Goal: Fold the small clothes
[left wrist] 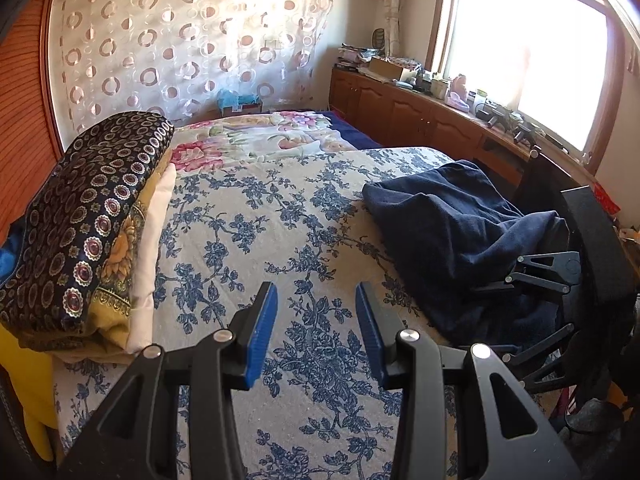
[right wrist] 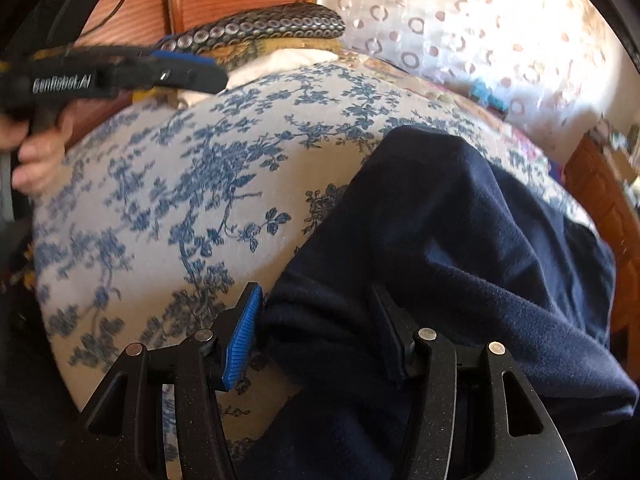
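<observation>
The navy fleece garment [right wrist: 460, 240] lies crumpled on the bed [left wrist: 248, 232], its edge between the right gripper [right wrist: 316, 332] fingers, which stand apart (whether the pads press it I cannot tell). The left gripper [left wrist: 316, 332], fingers apart and empty, hovers well to the garment's left, so the right is nearer.

Bed [left wrist: 280, 216] in blue-floral cover, navy garment [left wrist: 460, 232] rumpled, folded quilts [left wrist: 84, 232] stacked

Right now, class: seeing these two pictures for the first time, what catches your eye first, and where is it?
The crumpled navy garment on the blue-flowered bedspread, with the right gripper straddling its near edge. The left gripper hovers open over bare bedspread. At the bed's left edge lies a stack of folded patterned bedding.
</observation>
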A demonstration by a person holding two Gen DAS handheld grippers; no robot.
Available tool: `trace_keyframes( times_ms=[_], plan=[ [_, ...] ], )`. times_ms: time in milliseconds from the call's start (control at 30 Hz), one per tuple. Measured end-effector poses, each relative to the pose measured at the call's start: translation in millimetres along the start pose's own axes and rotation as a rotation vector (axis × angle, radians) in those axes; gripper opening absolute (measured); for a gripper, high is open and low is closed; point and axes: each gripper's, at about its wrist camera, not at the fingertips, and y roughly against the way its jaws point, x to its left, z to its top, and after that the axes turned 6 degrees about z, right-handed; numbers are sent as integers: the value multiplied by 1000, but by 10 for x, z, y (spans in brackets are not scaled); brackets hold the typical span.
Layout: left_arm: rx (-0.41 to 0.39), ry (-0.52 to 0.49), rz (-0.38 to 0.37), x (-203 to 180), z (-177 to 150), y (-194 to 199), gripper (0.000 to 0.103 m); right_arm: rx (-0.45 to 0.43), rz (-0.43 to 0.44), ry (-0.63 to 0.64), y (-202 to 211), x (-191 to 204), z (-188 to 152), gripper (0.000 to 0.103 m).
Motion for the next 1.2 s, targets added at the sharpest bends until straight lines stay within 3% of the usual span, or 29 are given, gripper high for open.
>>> trace_keyframes(
  times_ms=[33, 100, 167, 267, 433, 600, 833, 1067, 1133, 1167, 1200],
  plan=[
    [2, 1, 0, -1, -2, -4, 39, 0, 2, 0, 2, -14, 1, 51],
    [1, -1, -3, -11, 1, -8, 39, 1, -15, -3, 2, -38, 7, 13],
    [0, -4, -7, -28, 7, -6, 39, 0, 22, -32, 53, -130, 20, 9],
    [0, -7, -11, -57, 10, -21, 39, -31, 33, -37, 269, -257, 129, 9],
    [-1, -8, -19, -102, 11, -50, 39, -154, 14, -102, 841, -687, 430, 9],
    [7, -9, -28, -145, 12, -93, 39, -208, -52, -119, 1121, -1070, 654, 9],
    [14, -28, -42, -265, 32, -132, 39, -158, -214, -188, 993, -1845, 733, 9],
    [36, -33, -43, -361, 5, -189, 39, -22, -345, -315, 613, -2705, 625, 10],
    [39, -37, -46, -403, -3, -192, 39, 16, -352, -338, 526, -2795, 545, 21],
    [39, -39, -45, -424, -7, -194, 39, 22, -372, -348, 536, -2823, 520, 35],
    [42, -39, -45, -448, -8, -197, 39, 9, -379, -363, 584, -2830, 462, 41]
  ],
)
